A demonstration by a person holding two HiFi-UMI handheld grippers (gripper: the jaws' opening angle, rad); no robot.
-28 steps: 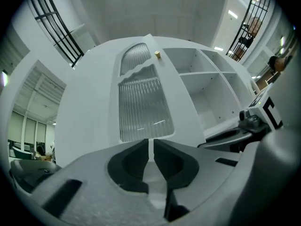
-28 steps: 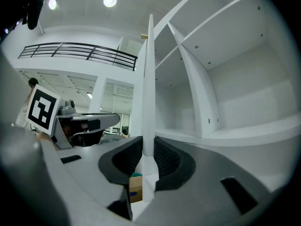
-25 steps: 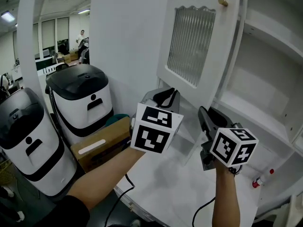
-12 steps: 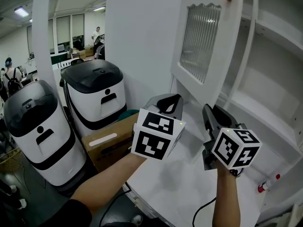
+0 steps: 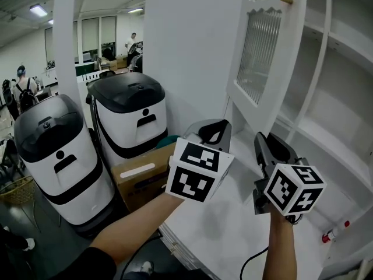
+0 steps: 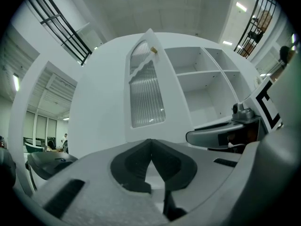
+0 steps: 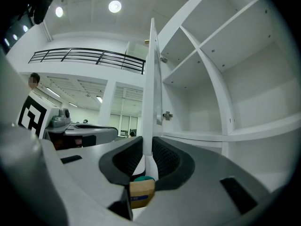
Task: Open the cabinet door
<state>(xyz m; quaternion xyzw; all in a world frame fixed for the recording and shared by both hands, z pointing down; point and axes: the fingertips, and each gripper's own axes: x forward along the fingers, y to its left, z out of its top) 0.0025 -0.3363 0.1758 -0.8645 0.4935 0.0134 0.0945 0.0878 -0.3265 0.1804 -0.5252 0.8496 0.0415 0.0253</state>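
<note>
Cabinet door (image 7: 149,79) swung wider, pinched between right fingers (image 7: 167,158).

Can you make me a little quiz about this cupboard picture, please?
1. True or false: the cabinet door is closed.
2. How many white bins with black lids are there?
3. What is between the right tool's jaws: A the door's edge, B a pen, C nothing?
Key: 1 false, it stands open. 2 two. 3 A; those jaws have just been closing on it.
</note>
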